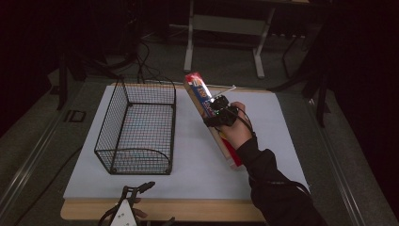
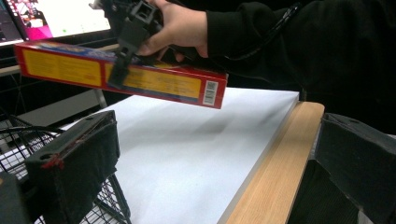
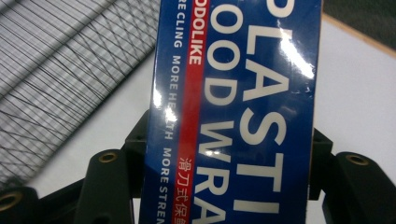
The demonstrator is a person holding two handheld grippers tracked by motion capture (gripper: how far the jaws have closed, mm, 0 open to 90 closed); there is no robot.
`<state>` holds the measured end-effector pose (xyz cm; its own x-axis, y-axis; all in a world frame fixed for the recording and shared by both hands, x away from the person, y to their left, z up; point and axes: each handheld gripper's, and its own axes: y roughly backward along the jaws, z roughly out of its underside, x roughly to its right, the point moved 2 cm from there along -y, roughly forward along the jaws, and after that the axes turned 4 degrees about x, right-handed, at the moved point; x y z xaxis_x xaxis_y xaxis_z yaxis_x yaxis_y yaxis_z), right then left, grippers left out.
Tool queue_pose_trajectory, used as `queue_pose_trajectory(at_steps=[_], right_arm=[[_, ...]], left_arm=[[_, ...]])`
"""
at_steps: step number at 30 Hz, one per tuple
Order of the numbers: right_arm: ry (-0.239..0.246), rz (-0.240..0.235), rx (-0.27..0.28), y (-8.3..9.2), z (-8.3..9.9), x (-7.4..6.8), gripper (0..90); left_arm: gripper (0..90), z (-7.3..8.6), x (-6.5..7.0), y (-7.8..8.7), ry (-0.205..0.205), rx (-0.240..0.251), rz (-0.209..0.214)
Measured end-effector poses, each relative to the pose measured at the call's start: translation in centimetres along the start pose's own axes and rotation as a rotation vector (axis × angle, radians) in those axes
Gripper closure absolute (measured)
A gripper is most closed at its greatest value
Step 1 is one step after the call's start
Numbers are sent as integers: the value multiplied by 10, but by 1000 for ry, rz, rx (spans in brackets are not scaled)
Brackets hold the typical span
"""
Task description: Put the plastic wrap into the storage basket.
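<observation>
Right gripper [image 1: 218, 112]: your jaws are clamped on the plastic wrap box [image 1: 210, 117].
Left gripper [image 1: 136, 193]: jaws apart, holding nothing.
Wire basket [image 1: 136, 128]: left of your right gripper, empty.

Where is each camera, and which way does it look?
High view: sits above the table, looking forward and down at the basket; a sleeve and hand with the right tongs clamping the box show.
Left gripper view: rides the left tongs at the table's near edge, looking level across it; its own black jaws stand apart.
Right gripper view: rides the right tongs, looking along the box; its own jaws hug it.
Shared: all three see the box and white tabletop.
</observation>
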<state>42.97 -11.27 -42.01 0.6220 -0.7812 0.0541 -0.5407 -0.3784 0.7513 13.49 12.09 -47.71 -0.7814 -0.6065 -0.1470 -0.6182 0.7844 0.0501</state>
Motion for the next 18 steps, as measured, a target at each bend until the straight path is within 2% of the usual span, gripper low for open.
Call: queue_pose_trajectory(at_steps=[6, 9, 14, 18], right_arm=[[17, -23, 49, 8, -20, -16, 404], [19, -25, 67, 11, -28, -21, 404], [55, -15, 111, 20, -47, -35, 403], [57, -26, 124, 21, -54, -40, 403]], left_arm=[[4, 0, 0, 1, -1, 2, -2], [4, 0, 0, 1, 0, 3, -3], [4, -1, 0, 2, 0, 9, -2], [5, -1, 0, 2, 0, 11, -1]])
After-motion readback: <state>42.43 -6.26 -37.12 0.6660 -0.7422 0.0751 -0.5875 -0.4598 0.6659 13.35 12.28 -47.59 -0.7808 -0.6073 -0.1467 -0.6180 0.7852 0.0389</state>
